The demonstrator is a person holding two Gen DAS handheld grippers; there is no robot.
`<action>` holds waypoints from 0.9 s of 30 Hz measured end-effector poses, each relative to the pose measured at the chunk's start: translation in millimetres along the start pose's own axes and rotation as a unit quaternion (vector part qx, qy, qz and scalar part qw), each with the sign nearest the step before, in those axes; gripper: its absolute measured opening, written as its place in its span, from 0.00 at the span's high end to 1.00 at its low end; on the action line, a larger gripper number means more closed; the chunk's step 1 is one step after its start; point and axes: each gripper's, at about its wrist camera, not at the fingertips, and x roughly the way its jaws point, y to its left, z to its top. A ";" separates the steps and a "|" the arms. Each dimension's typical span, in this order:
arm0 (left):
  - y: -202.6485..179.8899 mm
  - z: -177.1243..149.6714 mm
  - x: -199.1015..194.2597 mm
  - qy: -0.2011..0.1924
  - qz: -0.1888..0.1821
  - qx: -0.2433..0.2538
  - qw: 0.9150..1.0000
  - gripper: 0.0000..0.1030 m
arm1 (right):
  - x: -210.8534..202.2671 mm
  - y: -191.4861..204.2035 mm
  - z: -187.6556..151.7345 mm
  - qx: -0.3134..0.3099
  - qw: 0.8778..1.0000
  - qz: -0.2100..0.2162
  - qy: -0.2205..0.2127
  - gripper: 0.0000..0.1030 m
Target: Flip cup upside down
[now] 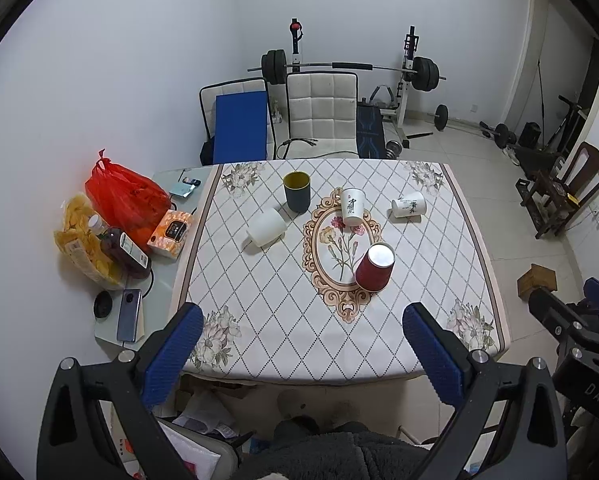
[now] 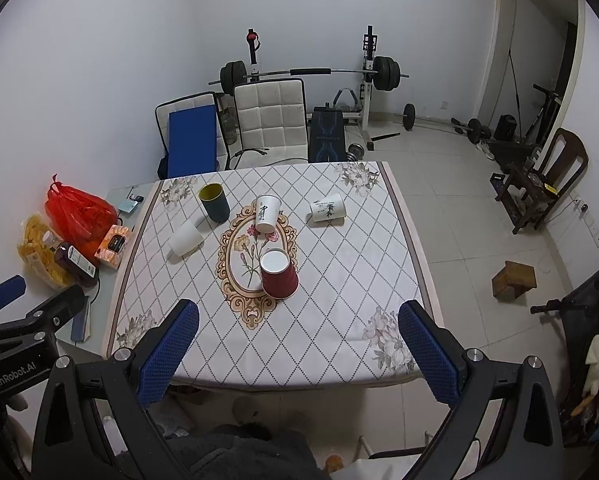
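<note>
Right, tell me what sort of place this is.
Probably a spare room at home, used for both dining and exercise: a barbell rack stands against the far wall, padded chairs sit behind a cloth-covered table, and snacks and a phone lie beside it.

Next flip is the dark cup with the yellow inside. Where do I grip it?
The dark cup stands upright, mouth up. Probably close the left gripper, nearer its side, across the mid wall from the near side, jaws level, leaving room to turn. A white cup lies close beside it.

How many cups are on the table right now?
5. A dark cup stands upright at the far left, a plain white cup lies beside it, a lettered paper cup stands mid-table, a bamboo-print cup lies far right, and a red cup sits upside down nearest.
</note>
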 end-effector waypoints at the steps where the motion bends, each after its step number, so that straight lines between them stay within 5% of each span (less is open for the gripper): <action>1: 0.2 -0.9 -0.7 0.000 -0.001 0.001 1.000 0.01 | 0.5 -0.5 1.8 0.000 1.000 0.000 0.000 0.01; 27: 0.2 -8.2 -4.6 -0.001 -0.003 0.002 1.000 0.01 | -1.7 0.4 -2.0 0.000 1.000 0.000 0.000 0.01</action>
